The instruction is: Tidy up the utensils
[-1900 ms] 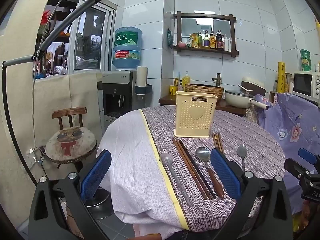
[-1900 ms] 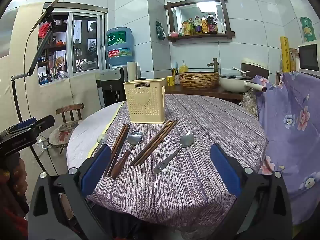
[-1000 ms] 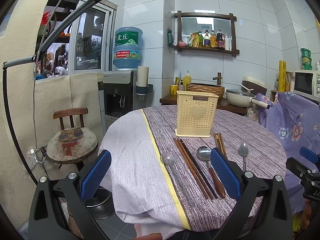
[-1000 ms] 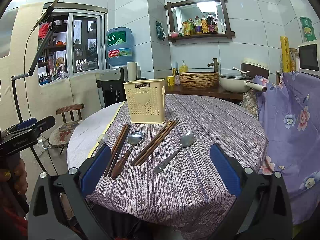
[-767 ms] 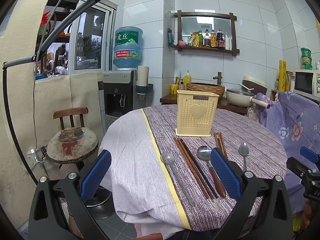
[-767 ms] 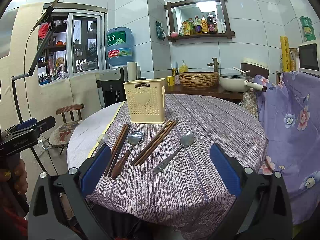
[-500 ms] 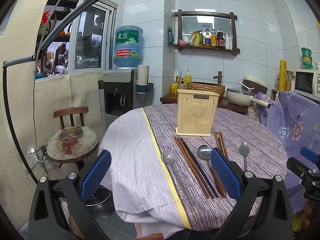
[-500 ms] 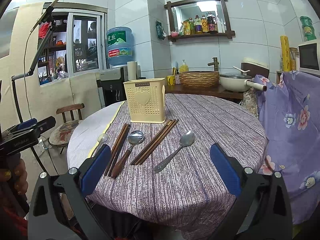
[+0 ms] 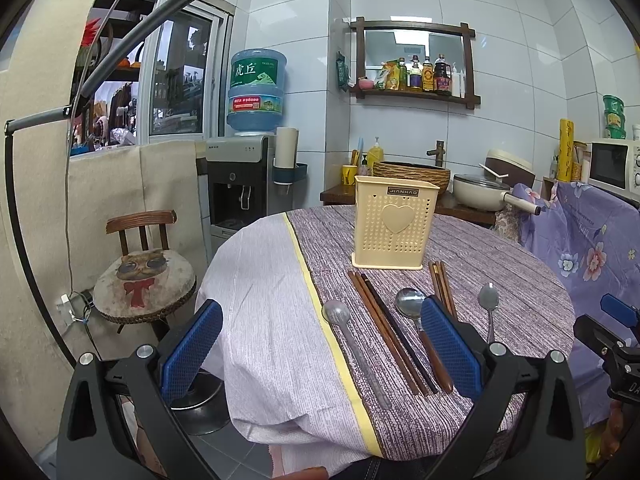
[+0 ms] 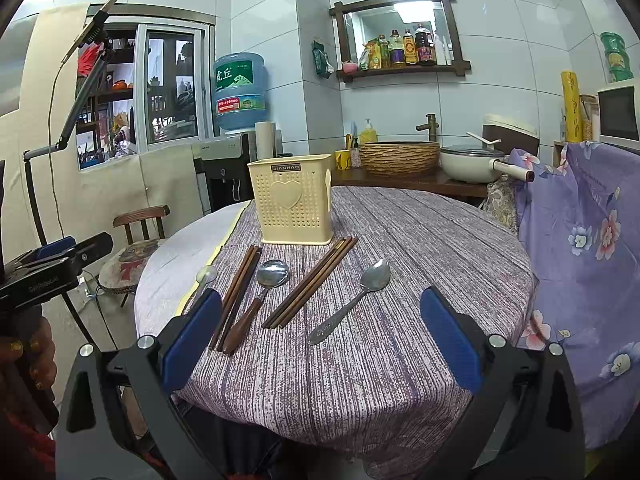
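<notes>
A cream perforated utensil holder [image 9: 392, 224] [image 10: 294, 204] stands upright on the round table [image 9: 520, 280] [image 10: 420, 240]. In front of it lie a steel spoon [image 9: 352, 344] [image 10: 206, 276] at the left, dark chopsticks [image 9: 390, 328] [image 10: 238, 292], a wooden-handled spoon [image 9: 420, 328] [image 10: 256, 300], a second chopstick pair [image 9: 440, 280] [image 10: 312, 284] and a steel spoon [image 9: 489, 308] [image 10: 352, 300] at the right. My left gripper [image 9: 320, 344] and right gripper [image 10: 320, 336] are both open and empty, held short of the table's near edge.
A wooden chair [image 9: 144, 280] with a cat cushion stands left of the table. A water dispenser [image 9: 248, 176] is behind it. A counter with a basket [image 10: 400, 158] and pot [image 10: 472, 162] is at the back. A purple floral cloth [image 10: 592, 260] hangs at the right.
Almost nothing. The left wrist view has shifted very slightly; the utensils and holder have not moved, and both grippers stay open.
</notes>
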### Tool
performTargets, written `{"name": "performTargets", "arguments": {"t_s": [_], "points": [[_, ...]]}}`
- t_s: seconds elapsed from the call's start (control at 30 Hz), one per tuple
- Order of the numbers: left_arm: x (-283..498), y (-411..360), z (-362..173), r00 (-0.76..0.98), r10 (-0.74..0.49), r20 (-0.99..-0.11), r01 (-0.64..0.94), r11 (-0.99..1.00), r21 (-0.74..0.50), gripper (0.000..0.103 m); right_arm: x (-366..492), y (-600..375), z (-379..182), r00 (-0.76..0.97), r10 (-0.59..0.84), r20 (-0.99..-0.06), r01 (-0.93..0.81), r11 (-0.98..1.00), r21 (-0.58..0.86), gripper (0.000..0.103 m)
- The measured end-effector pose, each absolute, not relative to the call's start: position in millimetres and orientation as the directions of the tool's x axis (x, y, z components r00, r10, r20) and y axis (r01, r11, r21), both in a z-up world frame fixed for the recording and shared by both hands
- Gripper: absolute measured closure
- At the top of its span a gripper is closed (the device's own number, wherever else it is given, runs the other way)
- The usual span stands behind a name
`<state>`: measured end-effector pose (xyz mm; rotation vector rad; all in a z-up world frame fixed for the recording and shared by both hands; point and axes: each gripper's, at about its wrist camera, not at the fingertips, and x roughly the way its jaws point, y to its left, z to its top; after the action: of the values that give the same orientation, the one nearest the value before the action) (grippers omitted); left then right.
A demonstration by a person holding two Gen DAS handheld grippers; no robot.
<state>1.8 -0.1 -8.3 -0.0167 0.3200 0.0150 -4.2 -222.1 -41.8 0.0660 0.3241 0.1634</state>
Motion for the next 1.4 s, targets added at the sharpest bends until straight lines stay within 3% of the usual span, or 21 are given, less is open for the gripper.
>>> {"name": "performTargets", "arguments": {"t_s": [1.1, 1.4], "points": [[3, -1, -10, 0.947, 0.013, -0.320, -0.018, 1.000, -0.012, 0.005, -5, -221, -45, 0.932, 0.175, -0.317, -0.153, 0.984, 0.092, 0.005], [9, 4, -22, 0.932, 0.010, -0.363, -0.006, 1.000, 0.011, 0.005, 5, -222, -52, 0.923, 0.141, -0.357, -0.118, 0.989, 0.086, 0.005]]}}
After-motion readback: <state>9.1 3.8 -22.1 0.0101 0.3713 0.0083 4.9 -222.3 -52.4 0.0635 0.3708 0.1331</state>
